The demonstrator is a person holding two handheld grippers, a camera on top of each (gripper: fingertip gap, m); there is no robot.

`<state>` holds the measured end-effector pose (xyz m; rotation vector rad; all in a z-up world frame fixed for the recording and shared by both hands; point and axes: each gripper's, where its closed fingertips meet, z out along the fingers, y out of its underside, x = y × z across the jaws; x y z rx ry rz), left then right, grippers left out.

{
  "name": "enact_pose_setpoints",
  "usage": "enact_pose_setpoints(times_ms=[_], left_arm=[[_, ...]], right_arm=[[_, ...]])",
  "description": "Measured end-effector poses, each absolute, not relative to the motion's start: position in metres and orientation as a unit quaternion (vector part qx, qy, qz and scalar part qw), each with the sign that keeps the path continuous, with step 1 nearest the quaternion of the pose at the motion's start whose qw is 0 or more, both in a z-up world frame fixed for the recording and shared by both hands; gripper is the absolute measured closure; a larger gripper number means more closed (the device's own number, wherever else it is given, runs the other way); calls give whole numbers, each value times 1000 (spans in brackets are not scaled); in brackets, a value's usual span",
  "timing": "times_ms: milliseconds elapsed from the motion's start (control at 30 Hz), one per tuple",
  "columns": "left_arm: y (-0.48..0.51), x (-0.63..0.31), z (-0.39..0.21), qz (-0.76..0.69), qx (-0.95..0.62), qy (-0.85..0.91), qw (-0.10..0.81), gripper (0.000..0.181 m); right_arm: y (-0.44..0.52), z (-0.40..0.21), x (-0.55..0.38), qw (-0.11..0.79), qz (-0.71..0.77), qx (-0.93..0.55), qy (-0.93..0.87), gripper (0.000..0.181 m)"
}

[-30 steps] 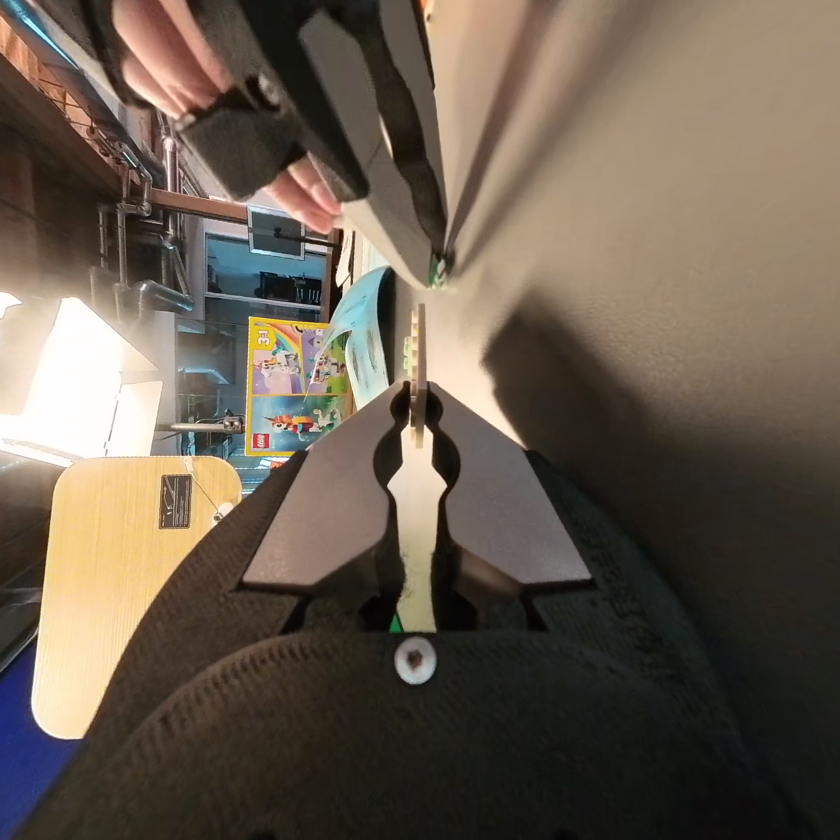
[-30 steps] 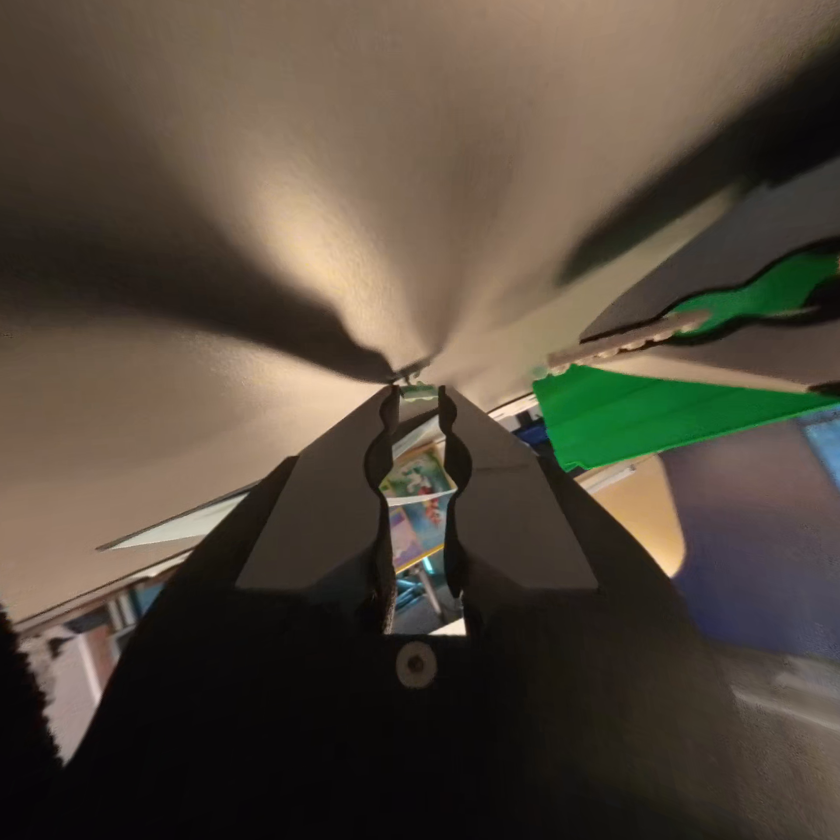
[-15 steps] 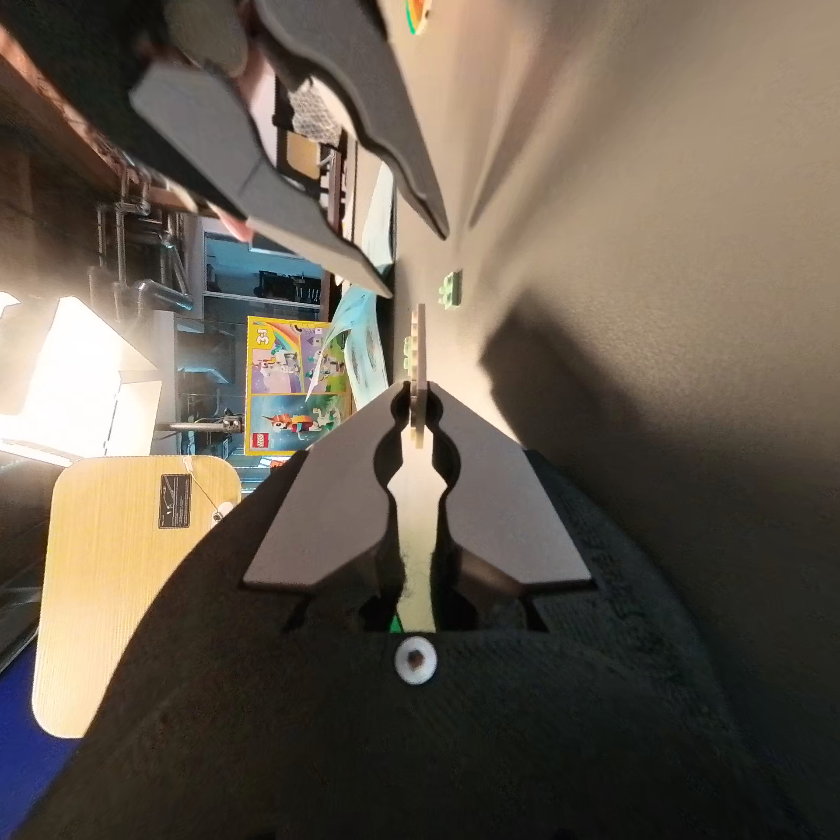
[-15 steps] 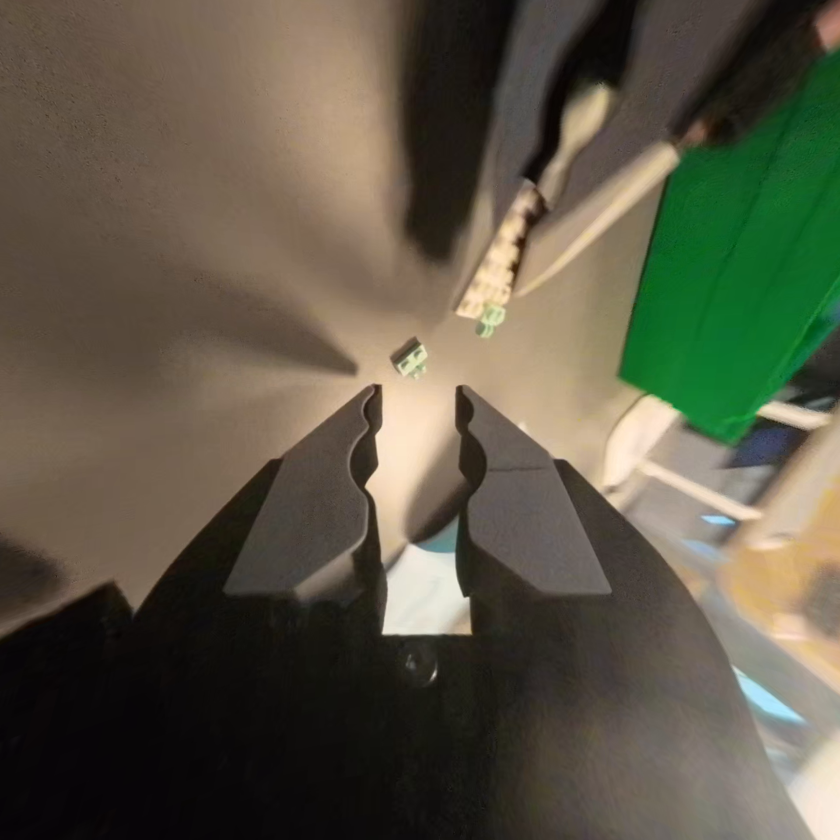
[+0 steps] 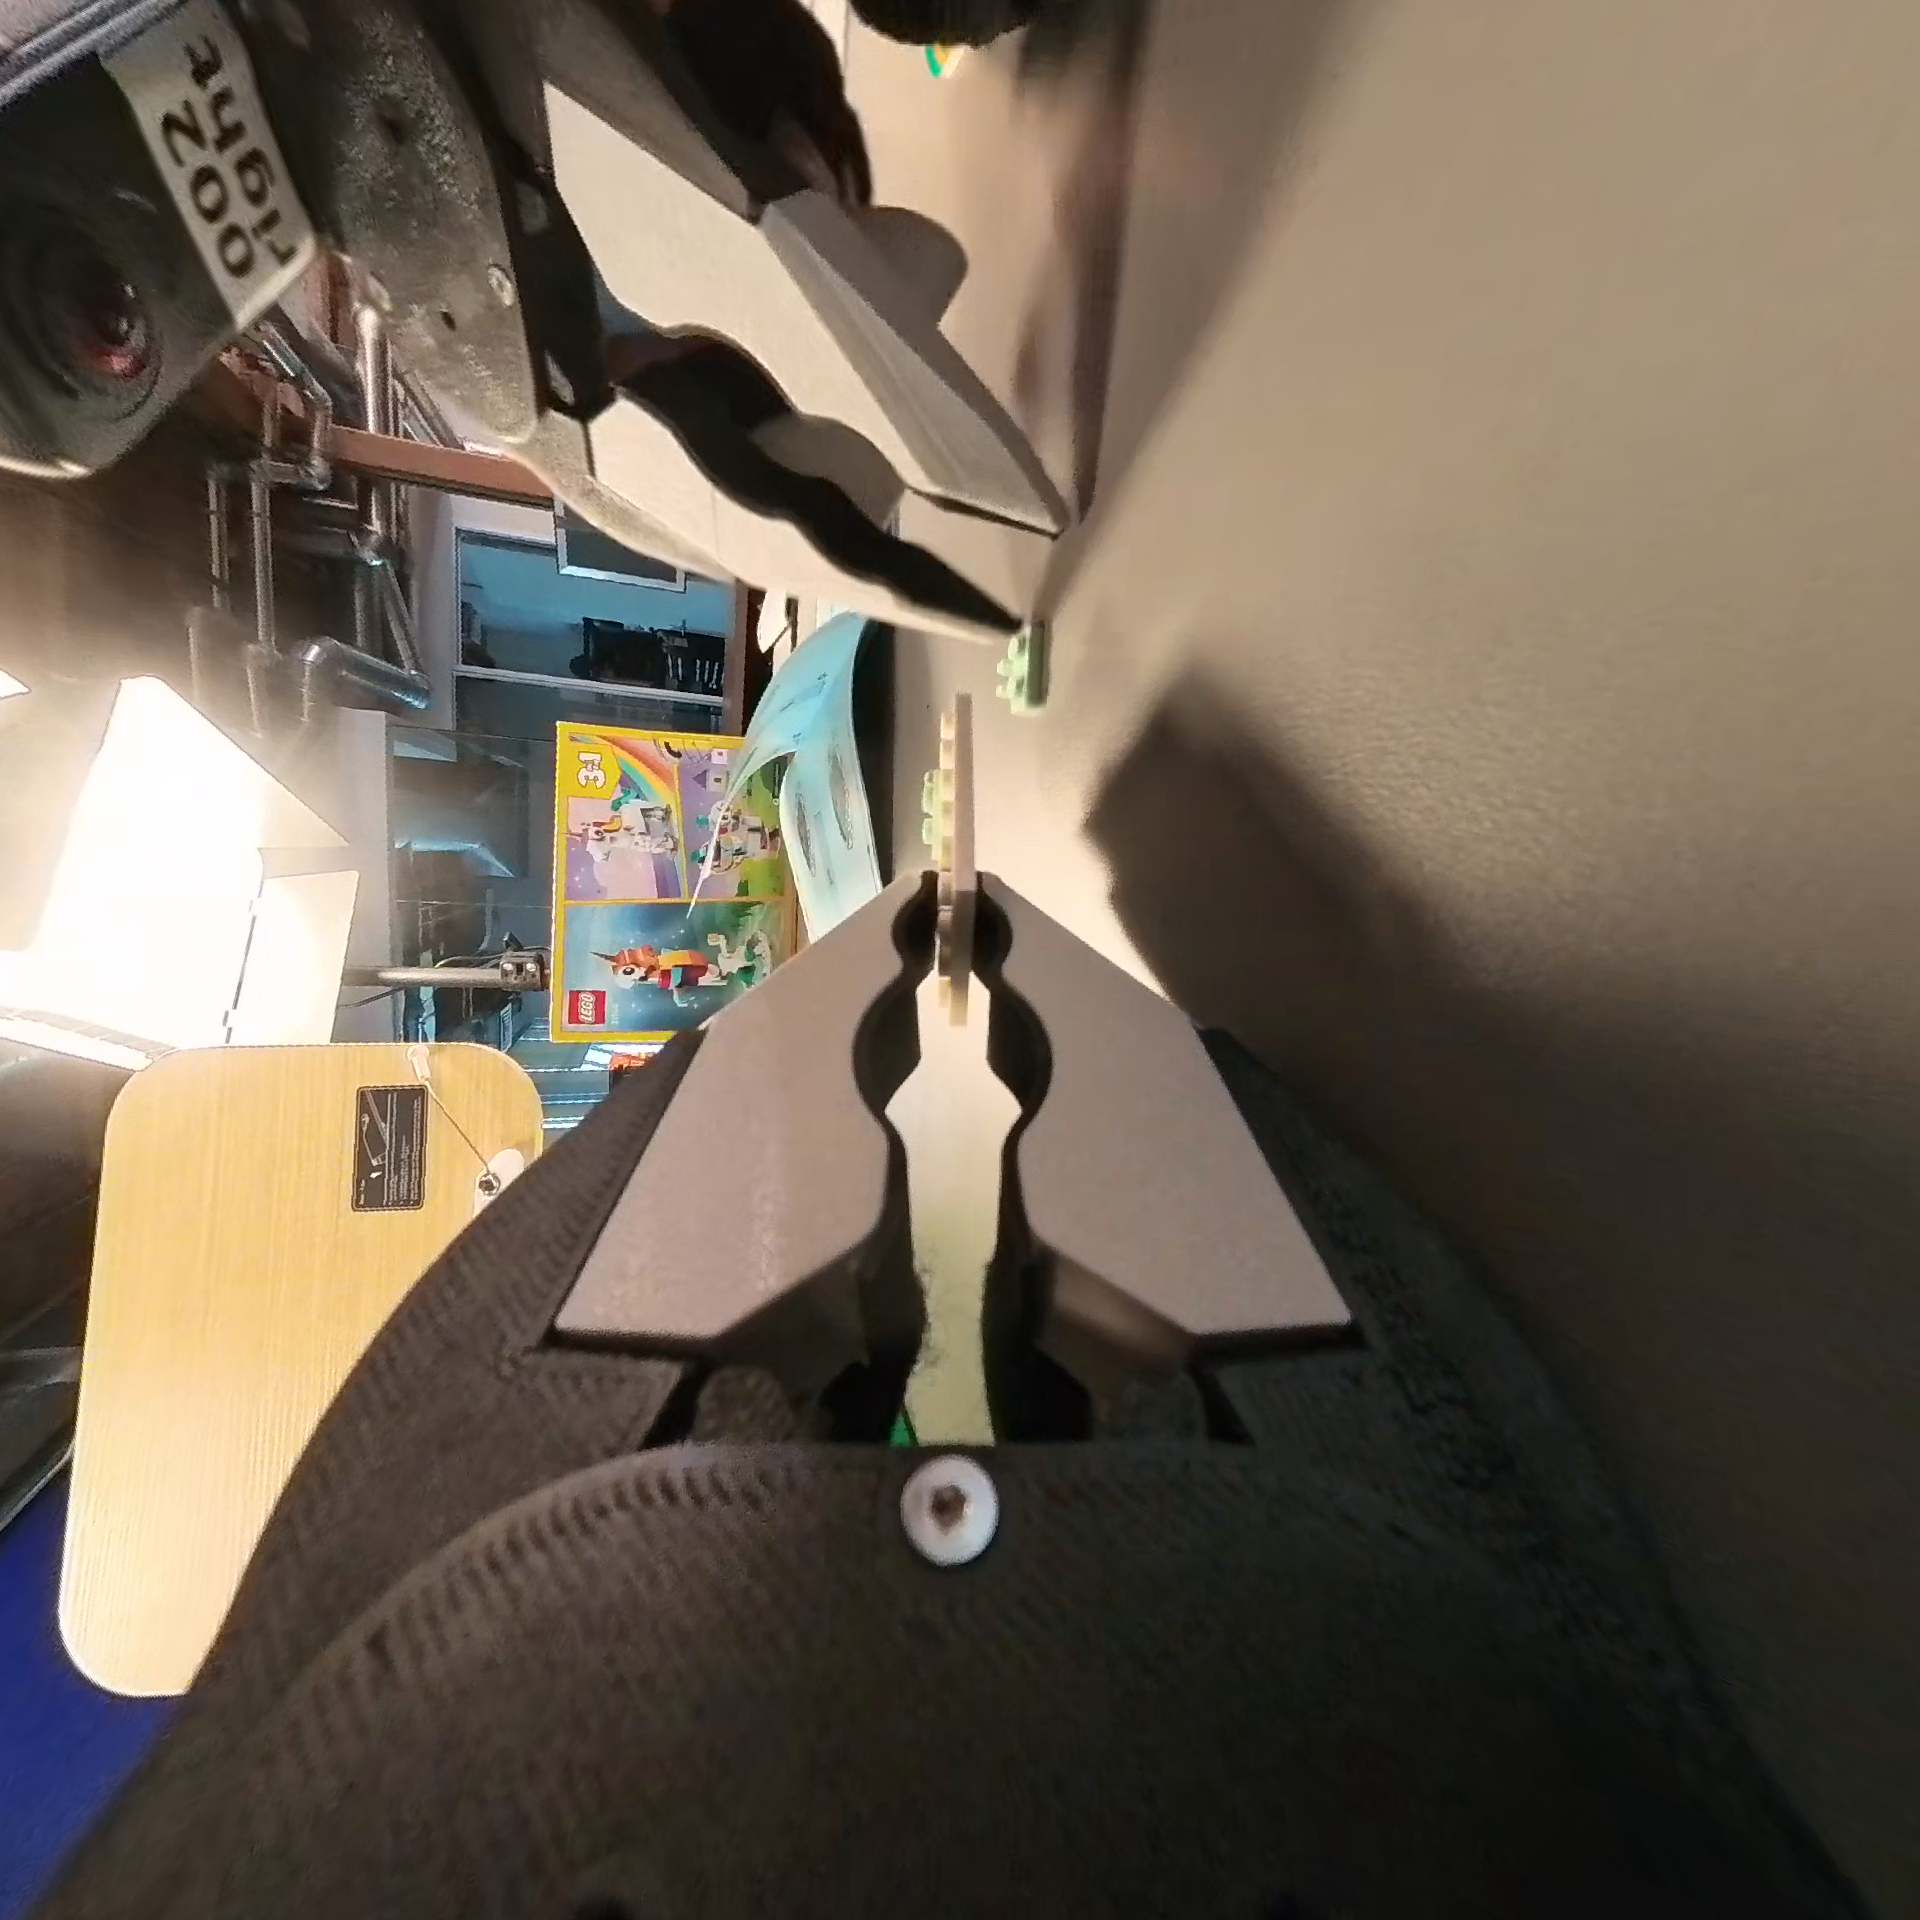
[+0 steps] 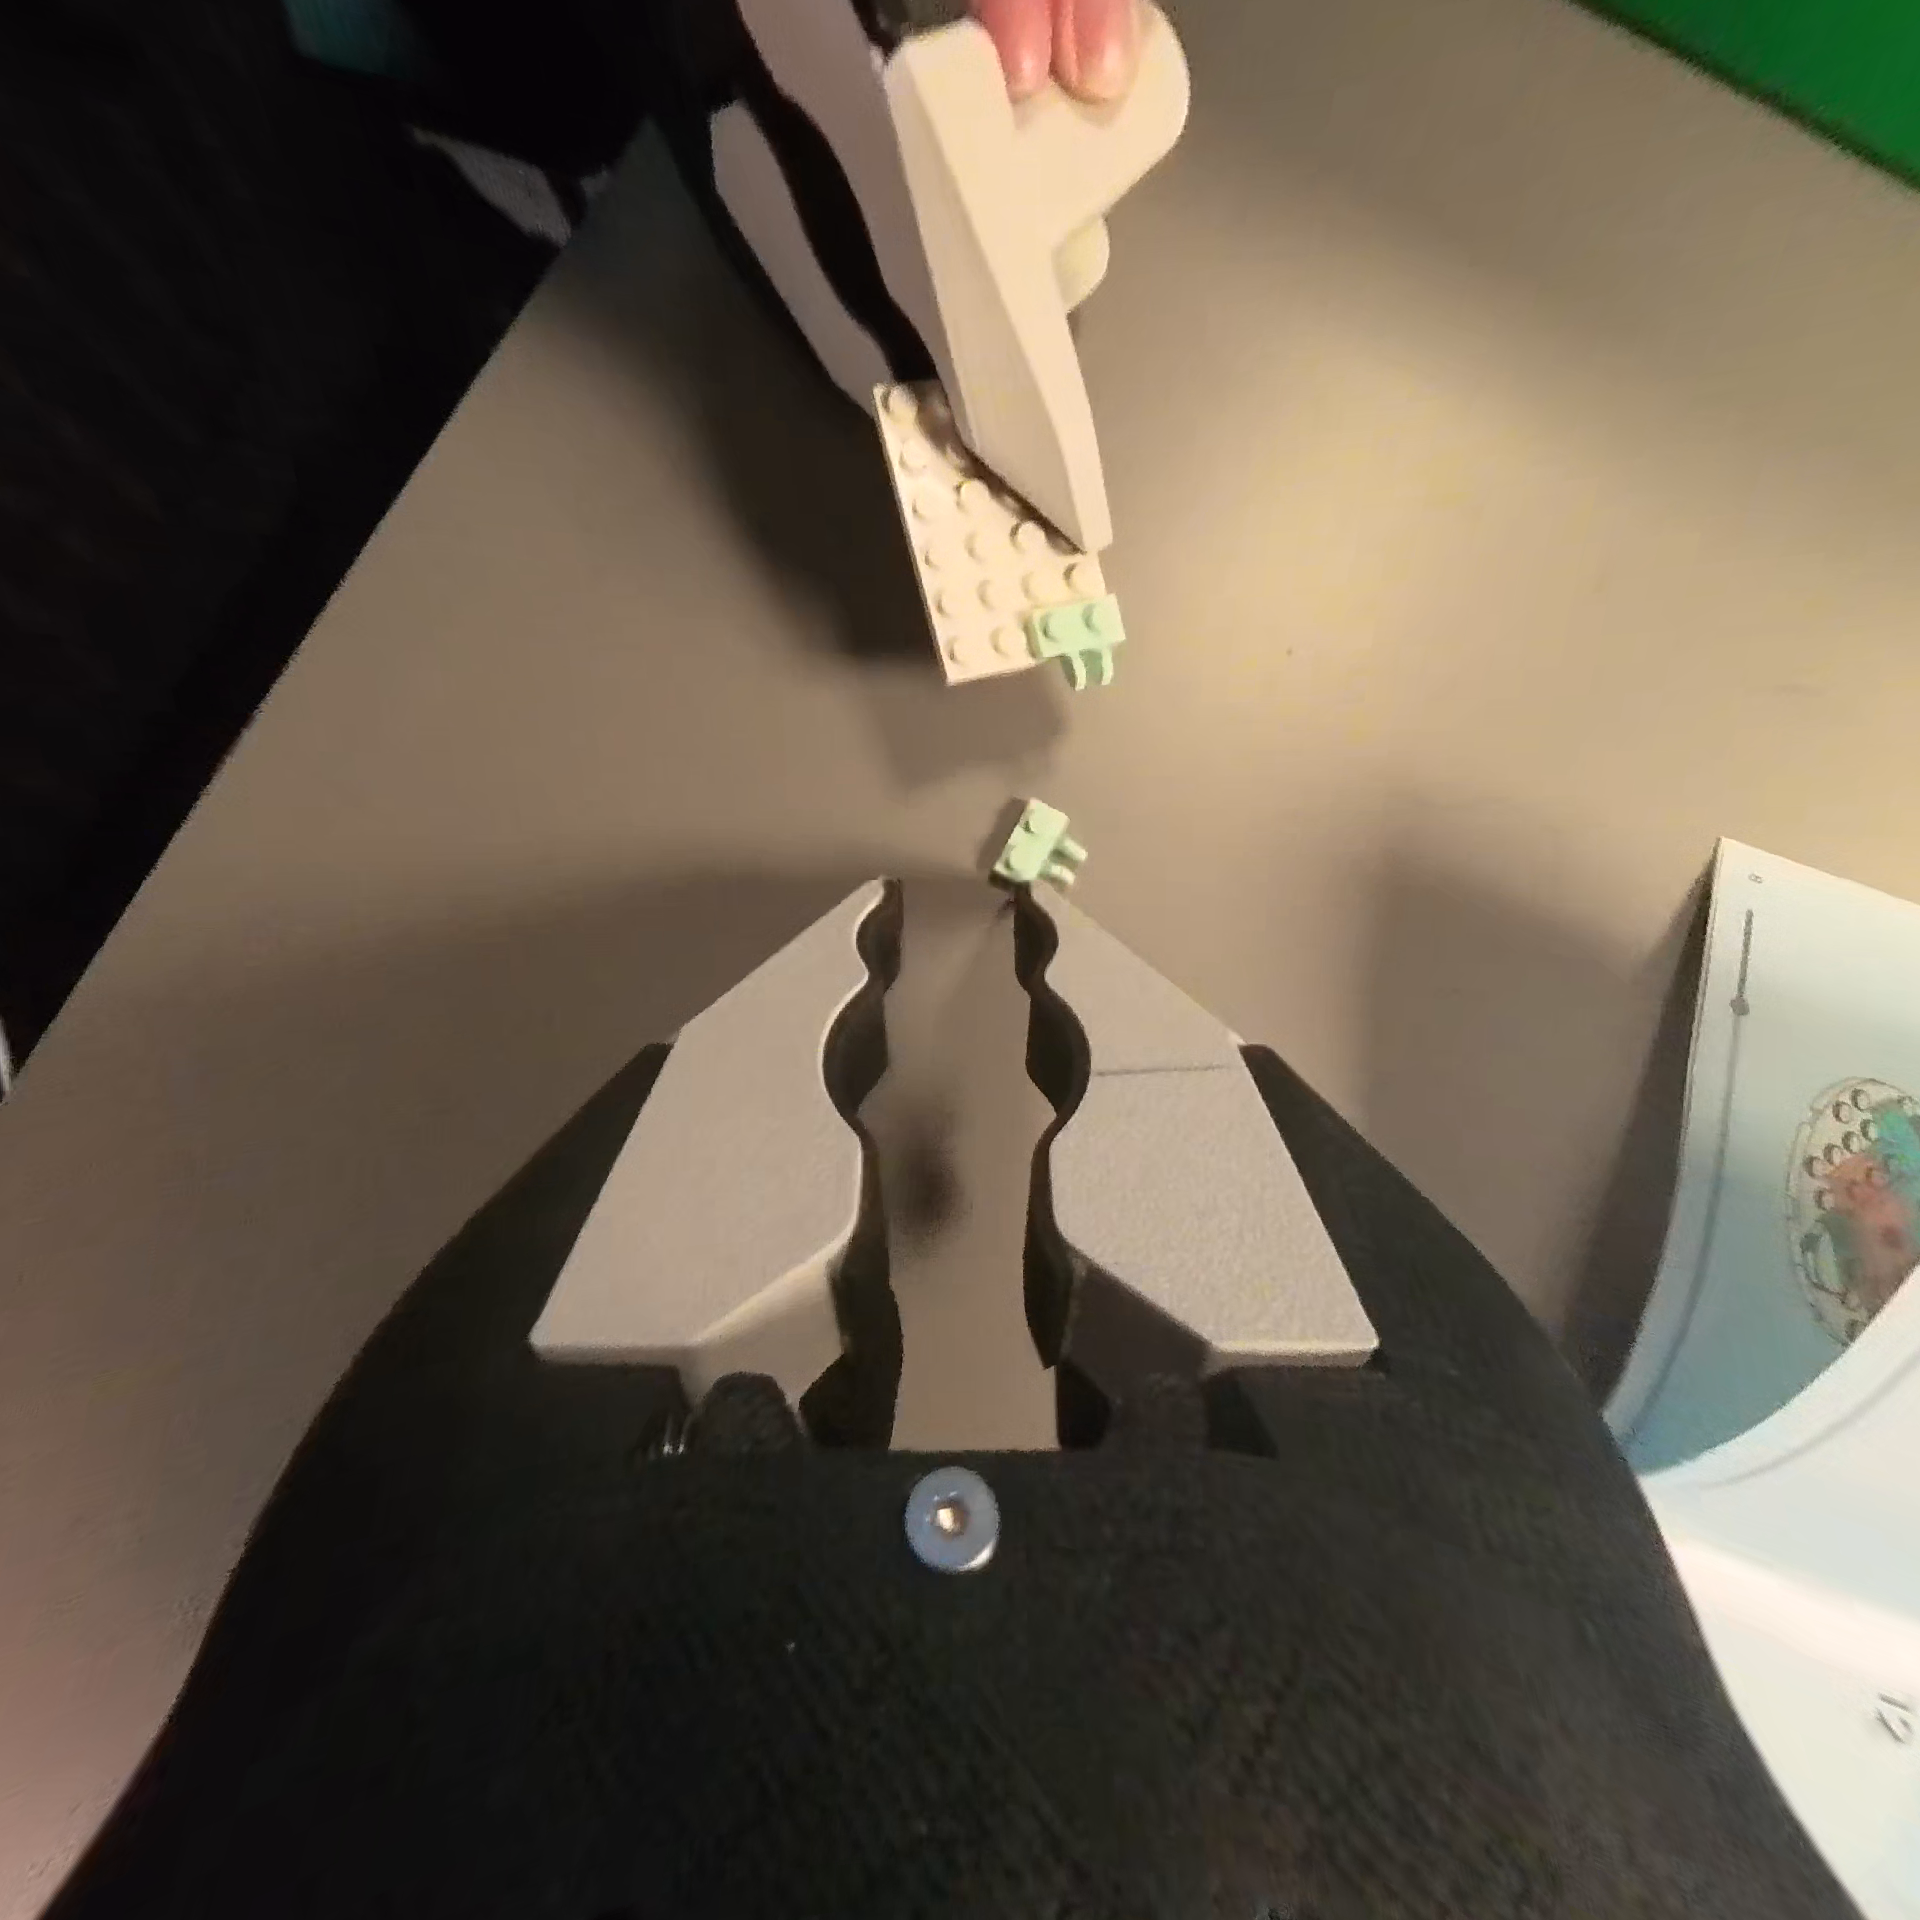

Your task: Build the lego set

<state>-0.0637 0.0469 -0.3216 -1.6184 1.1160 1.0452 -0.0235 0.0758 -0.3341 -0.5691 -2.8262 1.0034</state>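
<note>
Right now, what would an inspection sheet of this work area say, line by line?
Surface: plain tan table, shadowed in places.
Job's things: tan studded plate with a light-green clip piece at one corner, held above the table; a loose green clip piece lying on the table.
Clutter: curled instruction booklet.
Grippers: left gripper shut on the plate's edge; right gripper open, tips just short of the loose piece.
Cables: nothing seen.
Surroundings: set box, wooden chair seat, bright lamp, green sheet.
</note>
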Motion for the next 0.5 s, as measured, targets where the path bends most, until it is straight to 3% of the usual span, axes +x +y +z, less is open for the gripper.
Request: enact_pose_setpoints(times_ms=[233, 400, 500], left_arm=[[47, -64, -322, 421, -653, 449, 442, 177], [47, -64, -322, 420, -654, 449, 441, 177], [47, -65, -322, 420, -655, 448, 440, 177]], right_arm=[[73, -321, -41, 60, 407, -200, -889, 155], [66, -331, -38, 17, 421, -180, -889, 145], [69, -333, -39, 9, 414, -186, -891, 149]])
